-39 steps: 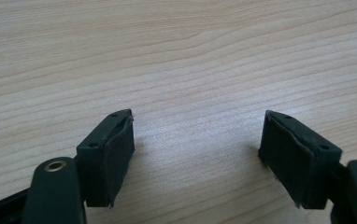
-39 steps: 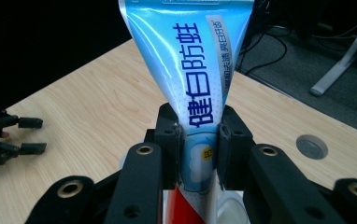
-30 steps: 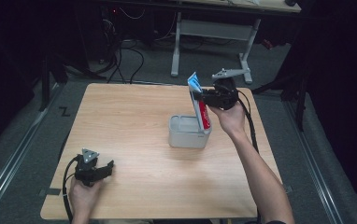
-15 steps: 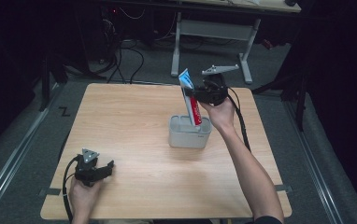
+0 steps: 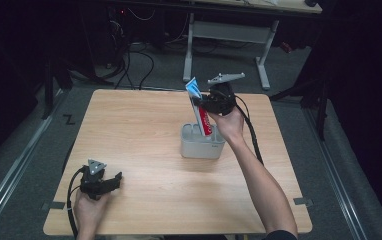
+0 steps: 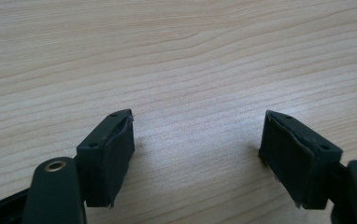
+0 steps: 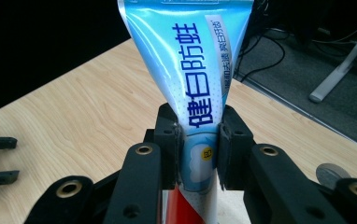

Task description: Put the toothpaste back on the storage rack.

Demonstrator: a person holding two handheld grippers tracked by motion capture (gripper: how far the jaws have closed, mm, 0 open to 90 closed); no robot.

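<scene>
The right gripper (image 5: 204, 103) is clamped on the tube (image 5: 199, 106) at about mid-length; in the right gripper view both pads press the tube's (image 7: 196, 88) flat sides. The tube is blue and white above, red below. It stands tilted, crimped end up and leaning left, with its lower end inside the grey holder (image 5: 202, 147). The holder sits on the table (image 5: 139, 125), right of centre. The left gripper (image 5: 110, 181) rests on the table near the front left corner, well apart from the holder. Its jaws stand wide apart with nothing but bare wood (image 6: 195, 70) between them.
</scene>
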